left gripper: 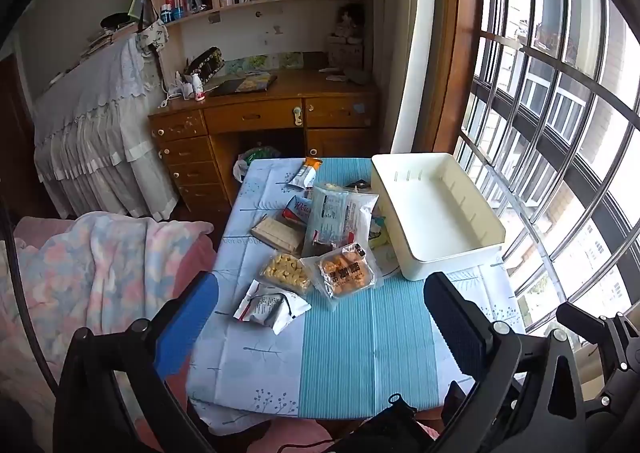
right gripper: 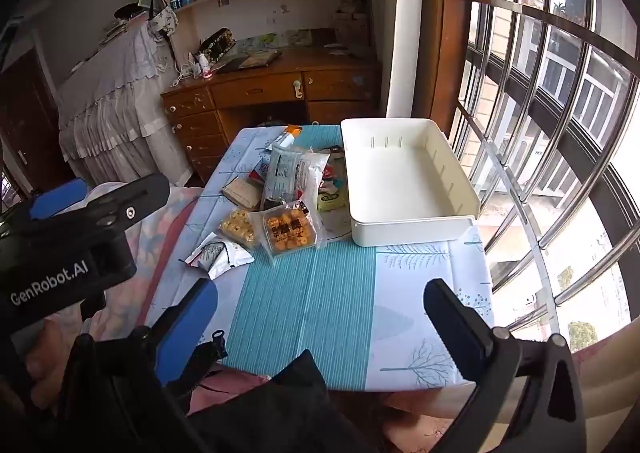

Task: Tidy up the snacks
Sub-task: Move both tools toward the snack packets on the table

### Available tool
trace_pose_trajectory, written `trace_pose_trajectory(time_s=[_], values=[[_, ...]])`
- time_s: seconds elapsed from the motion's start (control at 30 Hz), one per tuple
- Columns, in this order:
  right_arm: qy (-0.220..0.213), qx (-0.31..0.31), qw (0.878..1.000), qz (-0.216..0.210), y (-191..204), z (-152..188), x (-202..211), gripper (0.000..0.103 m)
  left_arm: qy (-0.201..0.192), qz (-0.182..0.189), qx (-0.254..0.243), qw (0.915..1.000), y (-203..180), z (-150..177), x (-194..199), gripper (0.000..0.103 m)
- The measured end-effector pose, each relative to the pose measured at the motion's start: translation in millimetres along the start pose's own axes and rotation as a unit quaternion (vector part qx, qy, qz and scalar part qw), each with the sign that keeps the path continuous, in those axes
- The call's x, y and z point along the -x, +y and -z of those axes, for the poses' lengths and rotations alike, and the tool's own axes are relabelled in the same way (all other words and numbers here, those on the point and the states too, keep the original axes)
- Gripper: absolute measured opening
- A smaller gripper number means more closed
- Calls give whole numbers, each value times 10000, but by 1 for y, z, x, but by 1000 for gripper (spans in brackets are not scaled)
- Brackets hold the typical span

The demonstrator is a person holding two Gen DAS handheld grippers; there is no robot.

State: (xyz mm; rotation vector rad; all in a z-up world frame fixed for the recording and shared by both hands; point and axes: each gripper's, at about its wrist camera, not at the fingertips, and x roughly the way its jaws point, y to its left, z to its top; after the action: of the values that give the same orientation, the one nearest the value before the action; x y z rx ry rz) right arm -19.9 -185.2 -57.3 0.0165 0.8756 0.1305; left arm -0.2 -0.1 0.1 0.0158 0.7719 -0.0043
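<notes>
Left wrist view: left gripper [left gripper: 320, 317] jaws spread wide, nothing between them, hanging above the near part of the blue-clothed table [left gripper: 360, 353]. Right gripper [right gripper: 320, 325] equally wide and empty. Just beyond lies the snack pile [left gripper: 320, 245], left of the white bin [left gripper: 452, 249], which holds nothing yet. Sorting looks unstarted; next move probably means dropping onto the nearest white packet [left gripper: 272, 307] and carrying it right.

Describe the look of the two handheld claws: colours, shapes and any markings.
Both match: black frames with round screw heads. Each claw, the left claw and the right claw, carries one blue-padded finger and one black ribbed finger. White "GenRobot.AI" lettering marks the left tool's body in the right wrist view.
</notes>
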Motion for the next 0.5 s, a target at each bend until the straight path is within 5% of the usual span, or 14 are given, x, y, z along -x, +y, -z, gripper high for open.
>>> trace_pose_trajectory(time_s=[0.5], values=[[41,-127,9998,-141,-1,1,-4,103,12,-49,-35,10000,0,-1,-4,102]])
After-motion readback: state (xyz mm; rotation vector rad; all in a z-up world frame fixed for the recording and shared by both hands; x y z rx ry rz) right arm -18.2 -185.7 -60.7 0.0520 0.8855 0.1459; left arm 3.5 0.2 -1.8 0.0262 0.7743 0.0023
